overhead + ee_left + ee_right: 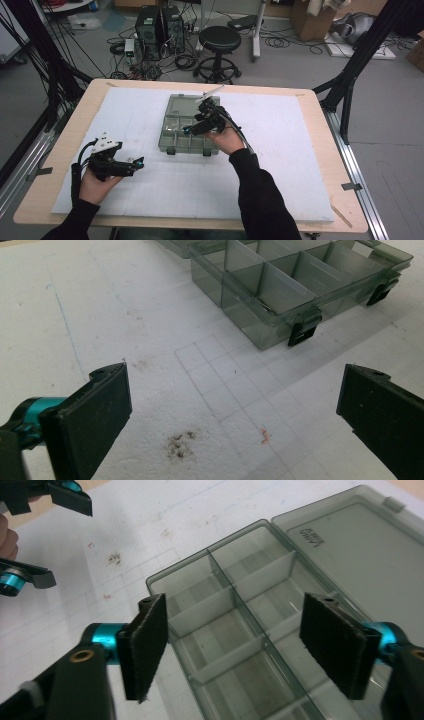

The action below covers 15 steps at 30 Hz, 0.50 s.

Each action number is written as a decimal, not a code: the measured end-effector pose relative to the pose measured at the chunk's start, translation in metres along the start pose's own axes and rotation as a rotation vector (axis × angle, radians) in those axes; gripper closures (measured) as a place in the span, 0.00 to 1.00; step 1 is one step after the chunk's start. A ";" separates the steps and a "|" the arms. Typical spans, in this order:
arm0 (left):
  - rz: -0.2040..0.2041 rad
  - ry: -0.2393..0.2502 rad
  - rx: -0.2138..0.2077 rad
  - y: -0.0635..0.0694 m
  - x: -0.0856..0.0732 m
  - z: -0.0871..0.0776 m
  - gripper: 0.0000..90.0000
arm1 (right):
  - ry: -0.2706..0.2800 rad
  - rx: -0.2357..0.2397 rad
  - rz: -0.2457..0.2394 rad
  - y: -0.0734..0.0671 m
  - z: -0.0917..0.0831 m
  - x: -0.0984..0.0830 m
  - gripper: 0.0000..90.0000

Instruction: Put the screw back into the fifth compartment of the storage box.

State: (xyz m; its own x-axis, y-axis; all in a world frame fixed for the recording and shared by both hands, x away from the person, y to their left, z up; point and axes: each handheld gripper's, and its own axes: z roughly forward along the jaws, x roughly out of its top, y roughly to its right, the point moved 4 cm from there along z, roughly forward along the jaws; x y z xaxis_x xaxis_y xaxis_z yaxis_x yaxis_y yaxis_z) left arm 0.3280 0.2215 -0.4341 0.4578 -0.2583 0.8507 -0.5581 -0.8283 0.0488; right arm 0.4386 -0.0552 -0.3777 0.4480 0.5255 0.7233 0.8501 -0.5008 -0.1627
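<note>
The right gripper (235, 645) hangs over the open compartment box (189, 125) at the middle of the white mat (280, 165), jaws wide apart with nothing gripped. The left gripper (235, 415) sits near the mat's left edge, well apart from the box, jaws wide and holding nothing.

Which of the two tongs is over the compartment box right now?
The right tongs, jaws open, above the open grey compartment box. The left tongs sit apart, over the bare white mat left of the box.
</note>
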 end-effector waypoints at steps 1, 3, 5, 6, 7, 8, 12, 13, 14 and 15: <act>0.001 -0.001 -0.002 0.000 0.000 0.000 0.02 | 0.002 -0.011 0.001 0.001 -0.003 -0.001 0.23; 0.001 -0.002 -0.001 0.000 0.000 0.000 0.02 | 0.005 -0.020 -0.002 0.003 -0.008 -0.005 0.23; 0.002 -0.001 -0.001 0.000 0.000 0.000 0.02 | 0.017 -0.027 0.006 0.005 -0.012 -0.008 0.21; 0.001 0.000 -0.001 0.000 0.000 0.000 0.02 | 0.019 -0.032 0.009 0.006 -0.014 -0.009 0.21; -0.002 0.003 0.000 0.000 0.000 0.000 0.02 | 0.022 -0.034 0.008 0.007 -0.016 -0.011 0.20; -0.001 0.004 0.002 0.000 0.000 0.000 0.02 | 0.026 -0.040 0.011 0.008 -0.018 -0.012 0.19; -0.007 0.006 0.001 0.000 0.000 0.000 0.02 | 0.024 -0.052 0.014 0.010 -0.024 -0.018 0.16; -0.007 0.006 0.002 0.000 0.000 0.000 0.02 | 0.028 -0.053 0.016 0.009 -0.026 -0.018 0.16; -0.007 0.006 0.002 0.000 0.000 0.000 0.02 | 0.034 -0.049 0.010 0.009 -0.028 -0.019 0.16; -0.007 0.007 0.002 0.000 0.000 0.000 0.02 | 0.033 -0.043 0.003 0.008 -0.030 -0.020 0.15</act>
State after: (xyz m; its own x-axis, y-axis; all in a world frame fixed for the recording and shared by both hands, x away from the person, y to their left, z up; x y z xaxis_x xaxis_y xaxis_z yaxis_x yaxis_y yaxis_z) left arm 0.3283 0.2215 -0.4339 0.4574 -0.2489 0.8537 -0.5533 -0.8312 0.0542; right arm 0.4283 -0.0903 -0.3732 0.4406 0.5011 0.7448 0.8358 -0.5318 -0.1367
